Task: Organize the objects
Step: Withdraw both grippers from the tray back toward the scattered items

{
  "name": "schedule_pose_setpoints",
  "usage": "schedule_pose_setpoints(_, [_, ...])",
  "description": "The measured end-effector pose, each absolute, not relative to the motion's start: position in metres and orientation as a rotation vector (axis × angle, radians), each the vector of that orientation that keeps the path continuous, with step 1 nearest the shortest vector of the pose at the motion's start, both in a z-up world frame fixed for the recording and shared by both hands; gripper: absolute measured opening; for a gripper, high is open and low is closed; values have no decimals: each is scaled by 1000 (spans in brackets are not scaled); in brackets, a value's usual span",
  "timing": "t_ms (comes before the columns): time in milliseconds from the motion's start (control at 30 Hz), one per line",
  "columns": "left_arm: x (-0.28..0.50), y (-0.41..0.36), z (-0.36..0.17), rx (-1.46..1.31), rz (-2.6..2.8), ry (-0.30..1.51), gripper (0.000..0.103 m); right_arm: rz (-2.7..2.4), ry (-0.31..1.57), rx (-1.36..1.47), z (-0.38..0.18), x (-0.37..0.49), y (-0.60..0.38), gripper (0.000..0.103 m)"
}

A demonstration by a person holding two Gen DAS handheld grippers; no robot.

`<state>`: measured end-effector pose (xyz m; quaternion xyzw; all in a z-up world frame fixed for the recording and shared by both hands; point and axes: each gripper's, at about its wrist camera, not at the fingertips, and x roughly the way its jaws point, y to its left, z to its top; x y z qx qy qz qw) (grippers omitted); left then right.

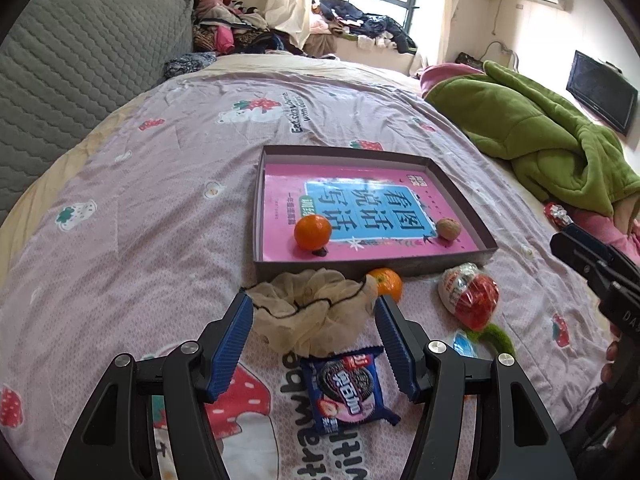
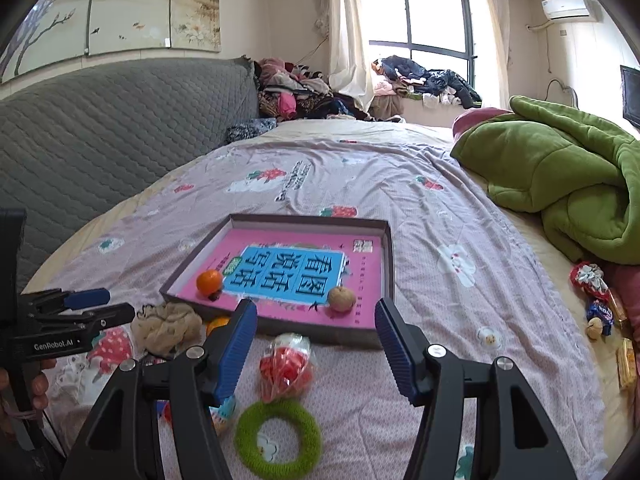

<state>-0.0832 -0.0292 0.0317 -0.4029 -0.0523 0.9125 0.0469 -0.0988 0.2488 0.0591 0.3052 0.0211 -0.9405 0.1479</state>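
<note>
Left wrist view: a shallow tray (image 1: 464, 258) lined with a pink and blue booklet lies on a pink printed bedsheet (image 1: 160, 184). Inside it already sit a tangerine (image 1: 313, 232) and a walnut (image 1: 448, 228), well apart. Just outside its near wall wait a beige scrunchie (image 1: 316, 312), a second tangerine (image 1: 386, 283), a red-and-white wrapped sweet (image 1: 474, 298) and a blue biscuit packet (image 1: 348, 392).

The left gripper (image 1: 314, 320) hangs wide open and empty, its blue pads either side of the scrunchie without touching it. The right gripper (image 2: 316, 332) is likewise spread wide and empty, above the wrapped sweet, with a green knitted ring (image 2: 278, 436) nearer the camera.

The sorting looks partly done. The next move probably calls for lowering, pinching the soft scrunchie, then lifting it over the tray wall.
</note>
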Motion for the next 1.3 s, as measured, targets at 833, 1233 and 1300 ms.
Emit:
schedule_pose_setpoints(833, [-64,-14,9,-1323,2701,-135,65,-2651,121,937,38,-73,239,61])
schedule_pose_setpoints(1233, [-60,-12,-4,-1381,2675,-137,65,-2620,126,995,25,-69,238,61])
schedule_pose_setpoints(1300, [-59,-12,-4,-1383,2670,-140,65,-2619,131,996,24,-67,239,61])
